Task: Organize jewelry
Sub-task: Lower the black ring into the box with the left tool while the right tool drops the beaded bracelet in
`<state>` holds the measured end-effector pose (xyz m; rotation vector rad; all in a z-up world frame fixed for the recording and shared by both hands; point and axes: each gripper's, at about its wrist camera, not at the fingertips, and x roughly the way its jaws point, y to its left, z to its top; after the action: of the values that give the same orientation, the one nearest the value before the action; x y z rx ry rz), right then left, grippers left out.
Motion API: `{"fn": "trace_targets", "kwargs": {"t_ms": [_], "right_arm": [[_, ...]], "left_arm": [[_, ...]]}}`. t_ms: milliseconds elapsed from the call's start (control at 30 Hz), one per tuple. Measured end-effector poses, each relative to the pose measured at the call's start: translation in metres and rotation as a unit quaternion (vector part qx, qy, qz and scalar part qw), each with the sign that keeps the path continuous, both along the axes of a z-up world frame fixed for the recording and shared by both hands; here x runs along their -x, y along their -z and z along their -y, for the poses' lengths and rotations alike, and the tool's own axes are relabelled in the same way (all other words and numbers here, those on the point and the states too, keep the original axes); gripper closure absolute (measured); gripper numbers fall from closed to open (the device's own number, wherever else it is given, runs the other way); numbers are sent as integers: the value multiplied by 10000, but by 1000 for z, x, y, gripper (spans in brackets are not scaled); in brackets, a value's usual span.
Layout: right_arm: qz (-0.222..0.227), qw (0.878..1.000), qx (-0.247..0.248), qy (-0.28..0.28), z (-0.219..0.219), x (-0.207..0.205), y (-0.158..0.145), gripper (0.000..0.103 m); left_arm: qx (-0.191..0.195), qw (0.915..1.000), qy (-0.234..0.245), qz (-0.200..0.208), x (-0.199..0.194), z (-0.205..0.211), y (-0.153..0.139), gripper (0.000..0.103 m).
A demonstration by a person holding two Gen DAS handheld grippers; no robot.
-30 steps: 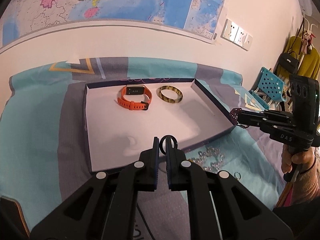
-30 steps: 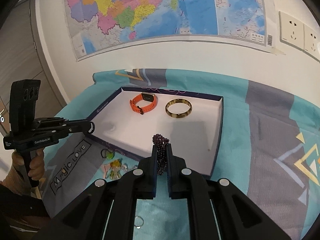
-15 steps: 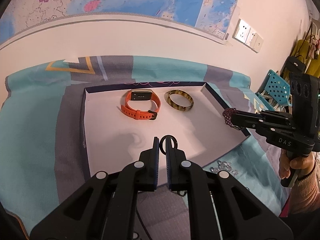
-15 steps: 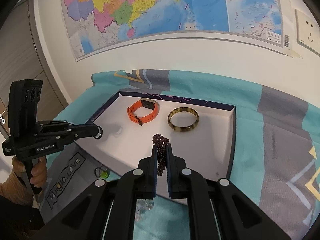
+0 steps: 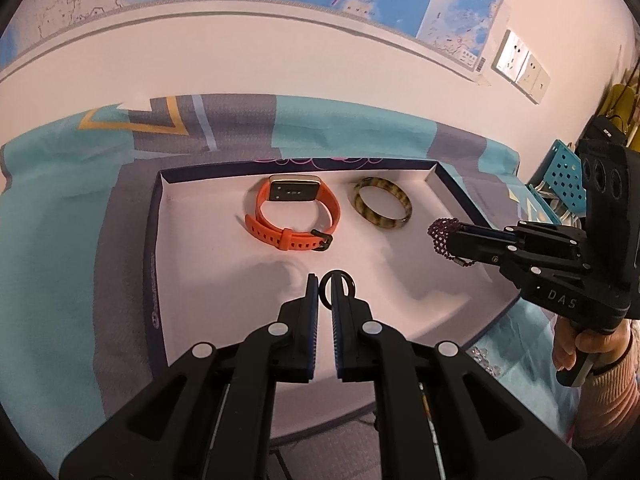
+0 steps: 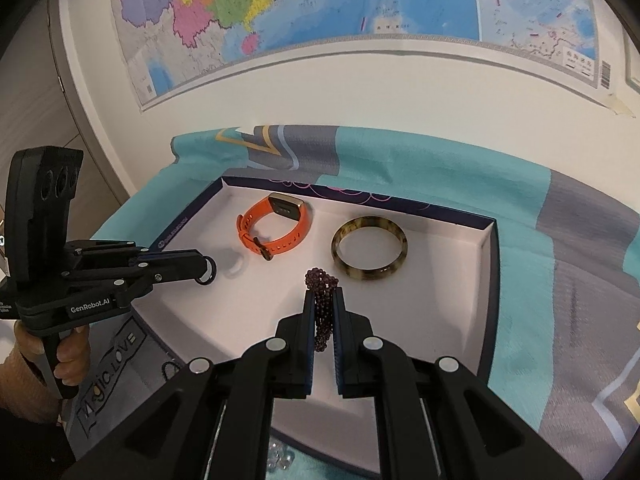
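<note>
We note one container: a shallow white-lined tray [image 5: 160, 264] with dark blue walls, resting on a teal and grey cloth [image 5: 60, 248]. Inside it, ahead of both tools toward the far wall, lie an orange watch [image 5: 294, 216] and, just beside it on the side of the right tool, a mottled brown bangle [image 5: 382, 206]; the two are apart, not touching. Our left gripper [image 5: 325, 286] is pressed together on a small black ring [image 5: 338, 286], which stands upright at the fingertips and pokes out past them, over the tray floor; the watch sits straight ahead of it. Our right gripper [image 6: 323, 300] is pinching a dark purple bead bracelet [image 6: 322, 284], its beads bunched above the tips and a strand hanging down between the fingers; the bangle lies just ahead and slightly to its right. In the left wrist view the right tool reaches in over the tray's right wall, beads at its tip. Clear beads [image 6: 280, 458] lie on the cloth at the tray's near edge, below the right tool. A map [image 6: 320, 4] hangs on the wall behind.
</note>
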<state>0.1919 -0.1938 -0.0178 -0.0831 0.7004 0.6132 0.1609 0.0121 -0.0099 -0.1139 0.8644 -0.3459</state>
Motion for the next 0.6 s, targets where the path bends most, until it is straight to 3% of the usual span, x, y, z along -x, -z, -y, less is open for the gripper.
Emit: {"fn": "trace_targets", "kwargs": {"t_ms": [600], "right_arm": [[-175, 9996, 200, -56, -13, -17, 14, 96]], "left_arm": [[-28, 9996, -82, -265, -20, 3, 12, 96]]}}
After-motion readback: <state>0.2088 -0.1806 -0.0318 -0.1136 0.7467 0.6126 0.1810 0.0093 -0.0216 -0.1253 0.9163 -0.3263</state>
